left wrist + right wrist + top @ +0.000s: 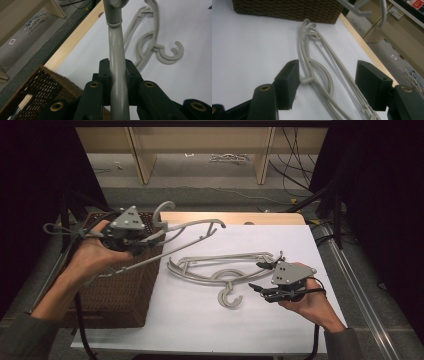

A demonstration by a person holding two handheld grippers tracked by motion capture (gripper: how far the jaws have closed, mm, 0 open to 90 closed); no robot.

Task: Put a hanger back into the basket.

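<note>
Above the wicker basket (117, 285), the left gripper (142, 241) has its fingers clamped on a grey hanger (192, 226); the right gripper (261, 276) has its fingers parted around the hanger on the bench (220, 270).

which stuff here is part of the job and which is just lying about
In the job:
- lifted hanger, clamped in the left tongs
- hangers on the table, between the open right tongs
- wicker basket

Lying about:
- cables on the floor
- wooden frame
</note>
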